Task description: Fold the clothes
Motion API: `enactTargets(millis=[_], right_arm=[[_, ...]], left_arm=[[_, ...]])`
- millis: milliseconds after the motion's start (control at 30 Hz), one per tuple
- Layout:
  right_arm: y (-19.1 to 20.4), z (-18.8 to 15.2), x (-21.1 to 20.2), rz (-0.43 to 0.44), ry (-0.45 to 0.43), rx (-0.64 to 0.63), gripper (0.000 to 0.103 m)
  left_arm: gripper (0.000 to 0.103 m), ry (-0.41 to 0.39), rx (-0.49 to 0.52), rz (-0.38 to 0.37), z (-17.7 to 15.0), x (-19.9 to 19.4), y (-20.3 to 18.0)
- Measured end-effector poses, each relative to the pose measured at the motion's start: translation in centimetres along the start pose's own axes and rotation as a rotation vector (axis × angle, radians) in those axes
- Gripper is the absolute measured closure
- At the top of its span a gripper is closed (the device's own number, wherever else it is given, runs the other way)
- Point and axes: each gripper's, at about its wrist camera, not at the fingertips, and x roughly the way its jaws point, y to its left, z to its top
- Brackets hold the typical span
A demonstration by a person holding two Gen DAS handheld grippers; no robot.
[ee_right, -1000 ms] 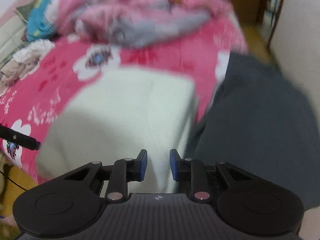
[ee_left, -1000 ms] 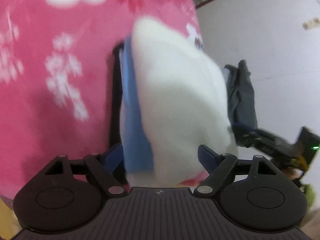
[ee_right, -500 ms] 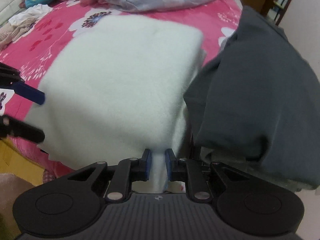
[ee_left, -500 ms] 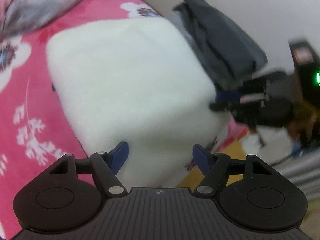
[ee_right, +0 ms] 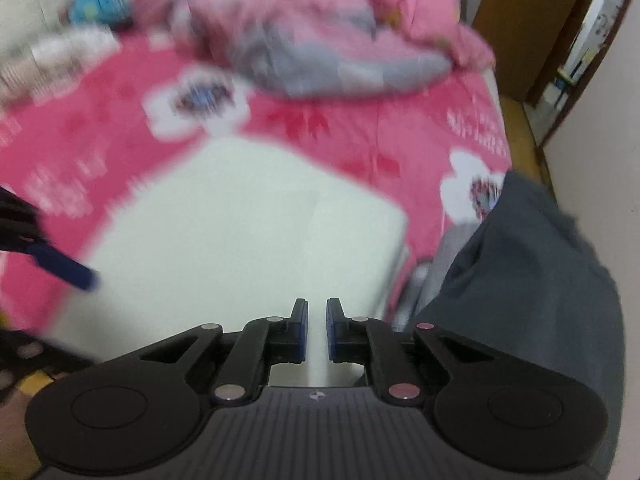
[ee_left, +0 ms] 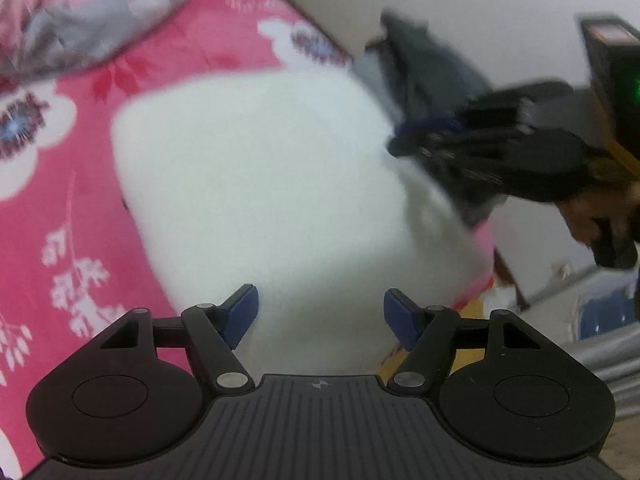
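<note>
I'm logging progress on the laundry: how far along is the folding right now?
Done: the white garment lies as a flat folded rectangle on the pink floral bedspread. In hand: the right tongs are nearly closed at its near edge; the left tongs are open above it. Left: the dark grey garment lies beside it, unfolded, and a crumpled pile sits further back.
</note>
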Motion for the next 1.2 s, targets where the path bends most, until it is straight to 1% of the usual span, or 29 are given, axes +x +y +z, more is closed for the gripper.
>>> enactTargets(millis=[100, 133, 233, 400, 533, 633, 700, 767, 833, 900, 933, 1033, 1100, 1200], right_arm=[[0.1, 0.5, 3.1, -0.022, 0.071, -0.038, 0.097], [0.1, 0.9, 3.4, -0.026, 0.080, -0.043, 0.097], [-0.8, 3.4, 1.6, -0.034, 0.015, 0.000, 0.097], [-1.4, 4.9, 2.7, -0.024, -0.021, 0.045, 0.097], [-1.9, 6.1, 3.7, -0.016, -0.050, 0.081, 0.097], [-2.3, 7.1, 4.4, -0.010, -0.072, 0.107, 0.097], [-2.5, 7.7, 4.8, -0.006, -0.087, 0.125, 0.097], [-2.5, 8.4, 5.8, 0.016, -0.093, 0.144, 0.097], [-2.3, 8.7, 8.9, 0.028, -0.033, 0.165, 0.097], [-2.2, 7.9, 11.9, 0.035, 0.035, 0.183, 0.096], [-2.3, 7.5, 11.9, 0.033, 0.037, 0.193, 0.096], [-2.8, 7.2, 8.3, 0.022, -0.012, 0.210, 0.096], [-3.0, 6.2, 5.2, 0.016, -0.046, 0.205, 0.096], [-2.3, 3.1, 3.4, 0.046, -0.006, 0.176, 0.096]], left_arm=[[0.027, 0.008, 0.090, 0.013, -0.5, 1.0, -1.2], [0.023, 0.012, 0.106, 0.022, -0.4, 0.9, -1.5], [0.022, 0.030, 0.073, 0.019, -0.2, 1.2, -1.1], [0.022, 0.013, 0.021, -0.003, -0.1, 1.0, -0.7], [0.022, -0.016, 0.007, -0.026, 0.2, 0.8, -0.5], [0.022, 0.003, -0.033, -0.031, 0.5, 0.9, 0.0], [0.024, -0.006, -0.042, -0.042, 0.3, 0.7, 0.2], [0.024, -0.010, -0.043, -0.046, 0.1, 0.5, 0.2], [0.024, -0.010, -0.043, -0.046, 0.0, 0.5, 0.2], [0.024, -0.016, -0.042, -0.046, 0.1, 0.5, 0.1], [0.024, -0.020, -0.038, -0.046, 0.2, 0.5, 0.1], [0.024, -0.003, -0.051, -0.052, 0.4, 0.7, 0.4], [0.024, -0.003, -0.051, -0.056, 0.3, 0.6, 0.5], [0.024, 0.000, -0.037, -0.058, 0.2, 0.3, 0.2]])
